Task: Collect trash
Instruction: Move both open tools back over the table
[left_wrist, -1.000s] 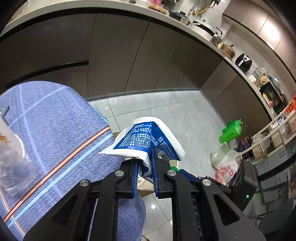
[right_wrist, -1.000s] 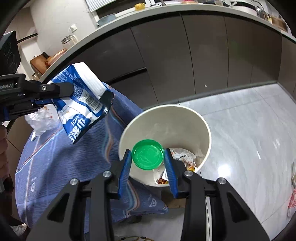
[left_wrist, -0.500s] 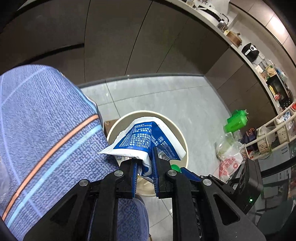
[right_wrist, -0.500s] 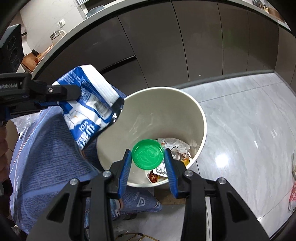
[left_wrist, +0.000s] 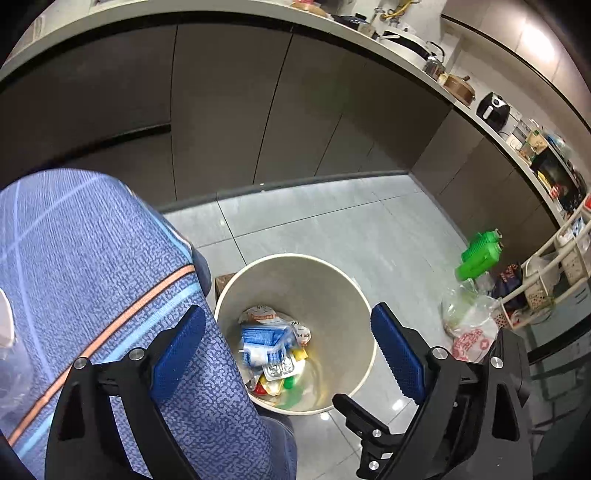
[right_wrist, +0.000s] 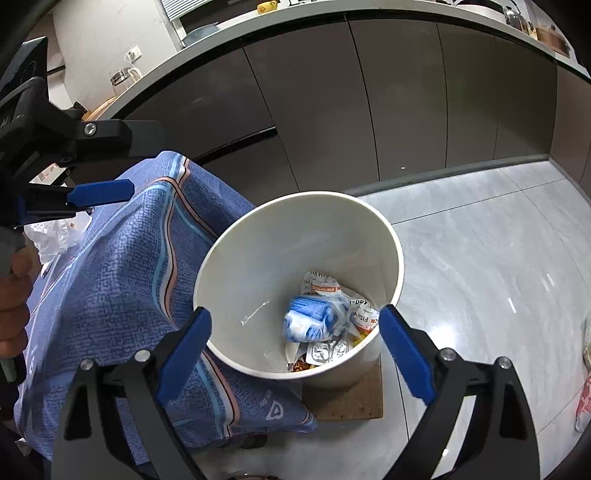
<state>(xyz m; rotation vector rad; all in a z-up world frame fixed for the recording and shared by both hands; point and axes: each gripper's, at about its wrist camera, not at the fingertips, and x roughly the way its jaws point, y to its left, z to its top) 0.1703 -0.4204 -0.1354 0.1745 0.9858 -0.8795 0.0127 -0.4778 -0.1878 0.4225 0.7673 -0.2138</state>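
A round, cream-white plastic waste bin (left_wrist: 295, 332) stands on the grey tiled floor, just beside a tabletop draped in blue patterned cloth (left_wrist: 92, 277); all places here are given from that bin. Directly above its mouth the left gripper (left_wrist: 288, 350) hangs with its blue-padded jaws opening wide and nothing between them; the right gripper (right_wrist: 295, 350), also above the rim, is likewise opening and empty. At the bottom of the bin lies a crumpled blue-and-white soft plastic wipes packet (right_wrist: 310, 321), on top of printed snack wrappers (right_wrist: 325, 286) and a silver foil blister sheet (right_wrist: 328, 350). Such trash looks light, limp and slick; a pinch on a folded edge or seam would likely hold best. More crinkled clear plastic (right_wrist: 55, 236) lies on the tabletop beyond the bin.
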